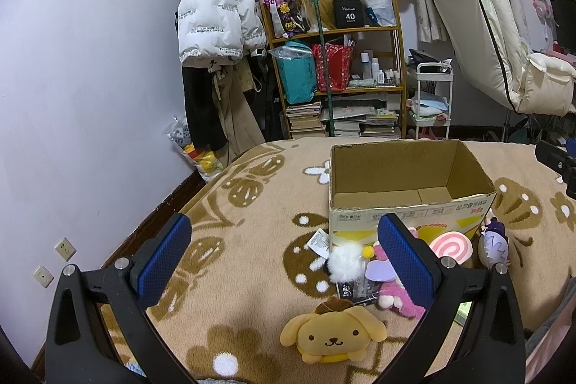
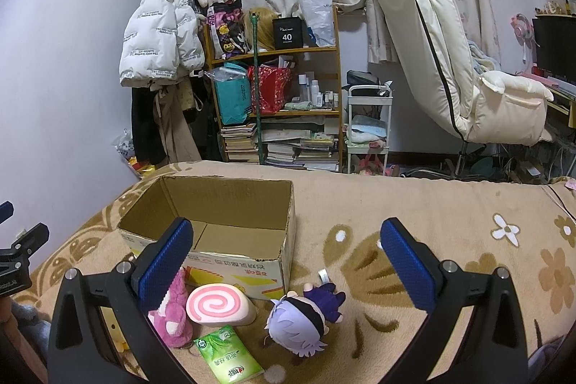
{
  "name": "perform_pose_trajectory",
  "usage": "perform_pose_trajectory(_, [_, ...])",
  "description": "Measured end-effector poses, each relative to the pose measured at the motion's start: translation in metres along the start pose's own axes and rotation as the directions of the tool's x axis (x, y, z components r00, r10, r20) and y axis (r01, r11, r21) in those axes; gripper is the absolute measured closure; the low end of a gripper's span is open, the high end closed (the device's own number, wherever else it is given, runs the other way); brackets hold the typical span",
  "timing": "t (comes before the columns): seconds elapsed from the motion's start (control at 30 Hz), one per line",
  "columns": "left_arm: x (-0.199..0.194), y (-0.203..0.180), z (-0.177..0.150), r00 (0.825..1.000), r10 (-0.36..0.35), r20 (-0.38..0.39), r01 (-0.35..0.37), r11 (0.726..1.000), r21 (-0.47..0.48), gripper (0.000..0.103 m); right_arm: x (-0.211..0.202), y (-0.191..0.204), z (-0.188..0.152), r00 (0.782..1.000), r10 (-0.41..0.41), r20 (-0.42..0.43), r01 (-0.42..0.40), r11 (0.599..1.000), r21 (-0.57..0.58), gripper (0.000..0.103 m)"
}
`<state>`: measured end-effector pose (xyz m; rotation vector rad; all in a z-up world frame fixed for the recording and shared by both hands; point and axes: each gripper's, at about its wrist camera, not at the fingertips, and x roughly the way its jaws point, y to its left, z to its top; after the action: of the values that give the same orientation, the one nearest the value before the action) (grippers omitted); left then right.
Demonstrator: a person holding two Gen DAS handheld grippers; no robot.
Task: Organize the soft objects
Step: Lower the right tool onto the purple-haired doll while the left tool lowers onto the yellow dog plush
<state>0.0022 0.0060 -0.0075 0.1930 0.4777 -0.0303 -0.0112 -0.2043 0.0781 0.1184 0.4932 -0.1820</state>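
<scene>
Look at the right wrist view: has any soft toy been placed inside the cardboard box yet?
No. The cardboard box shows only its bare floor, while the pink swirl cushion and purple-haired doll lie on the blanket outside it.

1. You have the cardboard box (image 1: 414,204) open-topped, its floor bare: entry from above is unobstructed.
2. Toys crowd its near wall: pink plush (image 2: 172,312), swirl cushion (image 2: 216,306), purple doll (image 2: 306,319).
3. Blanket (image 2: 414,204) right of the box lies free.
</scene>
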Motion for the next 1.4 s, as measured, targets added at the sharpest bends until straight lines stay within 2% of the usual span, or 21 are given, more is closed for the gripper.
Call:
perform_pose_trajectory(0.17, [0.012, 0.003, -0.011, 0.999, -0.009, -0.04, 0.009, 1.0, 0.002, 0.001, 0.003, 0.0, -0.004, 1.0, -0.005, -0.031, 0.006, 1.0, 0.011, 0.0])
perform_pose_trajectory(0.33, [0.032, 0.003, -0.015, 0.991, -0.018, -0.132, 0.018, 1.0, 0.001, 0.001, 0.01, -0.004, -0.01, 0.995, -0.015, -0.103, 0.02, 0.999, 0.05, 0.0])
perform_pose_trajectory(0.47, [0.046, 0.0, -0.017, 0.979, -0.022, -0.202, 0.023, 1.0, 0.0, 0.001, 0.02, -0.01, -0.011, 0.987, -0.015, -0.163, 0.03, 0.996, 0.086, 0.0])
perform_pose_trajectory(0.6, [0.064, -0.005, -0.023, 0.958, -0.031, -0.286, 0.033, 0.999, 0.002, 0.001, 0.036, -0.02, -0.013, 0.969, -0.004, -0.246, 0.037, 0.991, 0.131, 0.0])
perform_pose_trajectory(0.67, [0.072, -0.007, -0.026, 0.944, -0.043, -0.327, 0.042, 0.999, -0.011, 0.001, 0.044, -0.024, -0.015, 0.956, 0.002, -0.292, 0.044, 0.987, 0.152, 0.0])
perform_pose_trajectory(0.73, [0.083, -0.007, -0.032, 0.922, -0.07, -0.382, 0.059, 0.997, -0.04, 0.001, 0.052, -0.029, -0.019, 0.942, 0.011, -0.336, 0.051, 0.983, 0.175, 0.0])
perform_pose_trajectory(0.93, [0.096, -0.005, -0.037, 0.873, -0.117, -0.473, 0.077, 0.992, -0.104, 0.001, 0.076, -0.04, -0.031, 0.893, 0.033, -0.45, 0.08, 0.97, 0.229, 0.0])
perform_pose_trajectory(1.07, [0.112, -0.008, -0.047, 0.817, -0.152, -0.557, 0.093, 0.987, -0.132, 0.001, 0.095, -0.046, -0.039, 0.857, 0.051, -0.513, 0.087, 0.967, 0.241, 0.0])
perform_pose_trajectory(1.23, [0.121, -0.013, -0.055, 0.786, -0.131, -0.605, 0.083, 0.991, -0.106, 0.001, 0.116, -0.046, -0.053, 0.806, 0.082, -0.587, 0.085, 0.964, 0.252, 0.002])
perform_pose_trajectory(1.4, [0.127, -0.022, -0.063, 0.752, -0.126, -0.647, 0.105, 0.992, -0.071, 0.001, 0.134, -0.051, -0.066, 0.769, 0.106, -0.63, 0.105, 0.952, 0.288, 0.003])
